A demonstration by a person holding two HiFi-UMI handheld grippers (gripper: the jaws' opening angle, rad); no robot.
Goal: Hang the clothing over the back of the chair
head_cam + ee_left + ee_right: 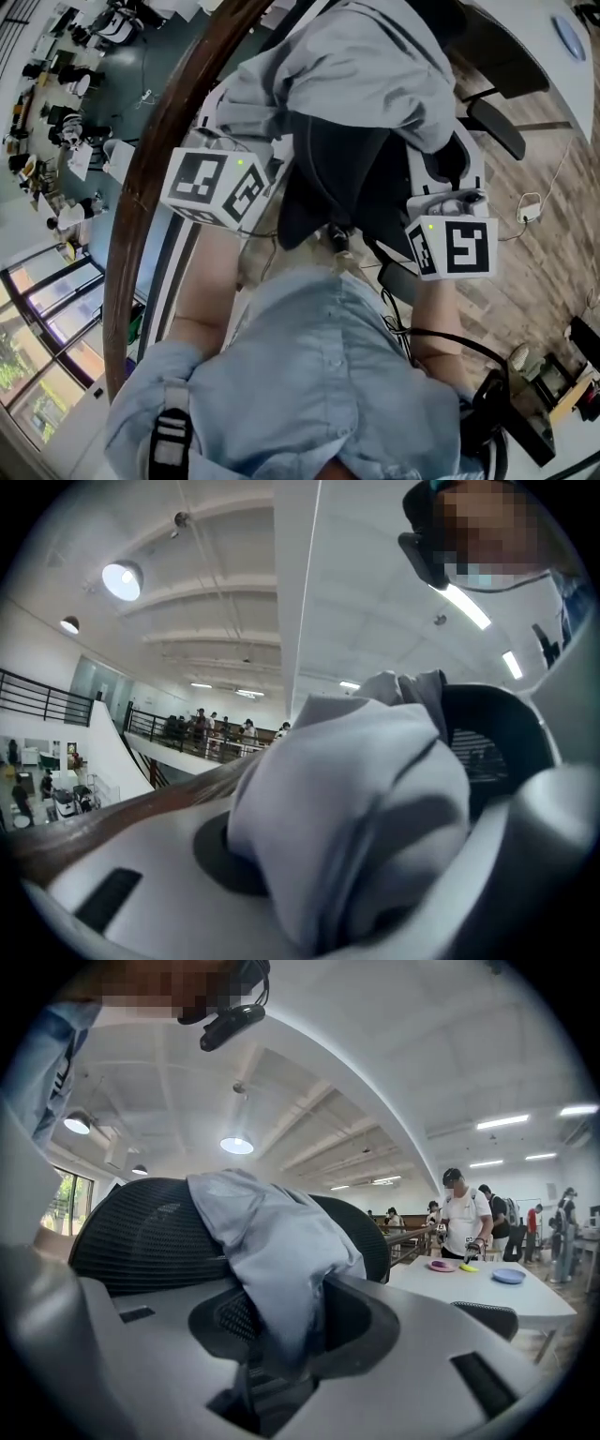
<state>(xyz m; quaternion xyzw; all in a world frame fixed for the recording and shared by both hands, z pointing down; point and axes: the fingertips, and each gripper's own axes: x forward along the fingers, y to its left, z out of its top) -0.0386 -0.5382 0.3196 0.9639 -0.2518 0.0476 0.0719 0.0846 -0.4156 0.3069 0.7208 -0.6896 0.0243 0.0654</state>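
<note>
One garment (349, 70) over chair back (339, 178)

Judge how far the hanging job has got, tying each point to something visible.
Done: the garment lies draped over the top of the chair back. In hand: cloth sits between the jaws of the left gripper and the right gripper. Both pairs stand apart, so the hold looks loose. Left: draw both grippers clear and check that the garment hangs on its own.
</note>
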